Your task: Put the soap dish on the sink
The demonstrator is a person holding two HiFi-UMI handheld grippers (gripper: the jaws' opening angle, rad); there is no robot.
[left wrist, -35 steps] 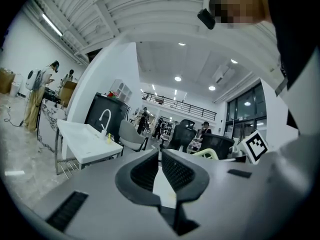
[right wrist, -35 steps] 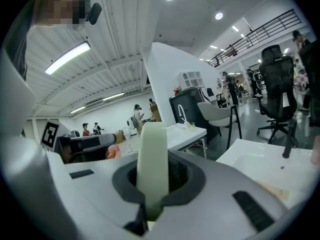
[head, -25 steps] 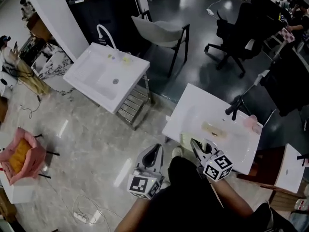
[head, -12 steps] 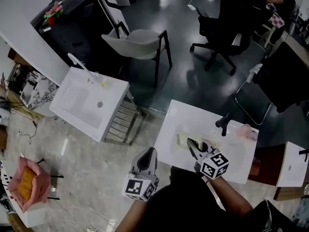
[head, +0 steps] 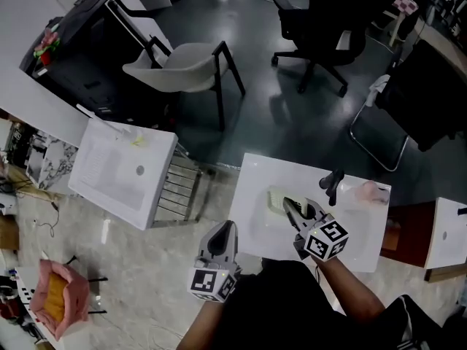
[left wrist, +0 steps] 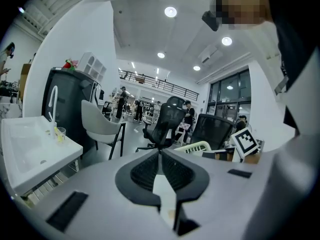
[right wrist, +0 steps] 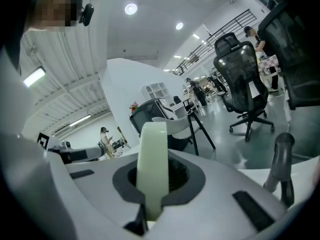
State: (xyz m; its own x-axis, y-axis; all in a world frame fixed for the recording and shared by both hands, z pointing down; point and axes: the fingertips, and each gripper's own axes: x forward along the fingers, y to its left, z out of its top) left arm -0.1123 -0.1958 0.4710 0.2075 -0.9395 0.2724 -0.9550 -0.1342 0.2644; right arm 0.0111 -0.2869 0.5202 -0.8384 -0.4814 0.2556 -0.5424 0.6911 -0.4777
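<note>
My right gripper [head: 290, 205] is shut on the pale green soap dish [head: 275, 198] and holds it over the left part of the near white sink [head: 252, 230]. In the right gripper view the soap dish [right wrist: 152, 166] stands edge-on between the jaws, with the sink's black faucet [right wrist: 281, 164] to the right. My left gripper [head: 228, 230] hangs off the sink's front left corner, shut with nothing in it. In the left gripper view its jaws meet at the tip of the left gripper [left wrist: 161, 152], and the soap dish [left wrist: 197, 147] shows beyond.
A black faucet [head: 331, 184] and a pink object [head: 372, 191] sit at the sink's far side. A second white sink [head: 109, 177] stands to the left. A grey chair [head: 182, 68] and black office chairs [head: 321, 28] stand beyond. A pink bag [head: 52, 297] lies lower left.
Both grippers have moved forward towards the near white sink. The right one now carries the soap dish over the sink's left part instead of at its front edge.
</note>
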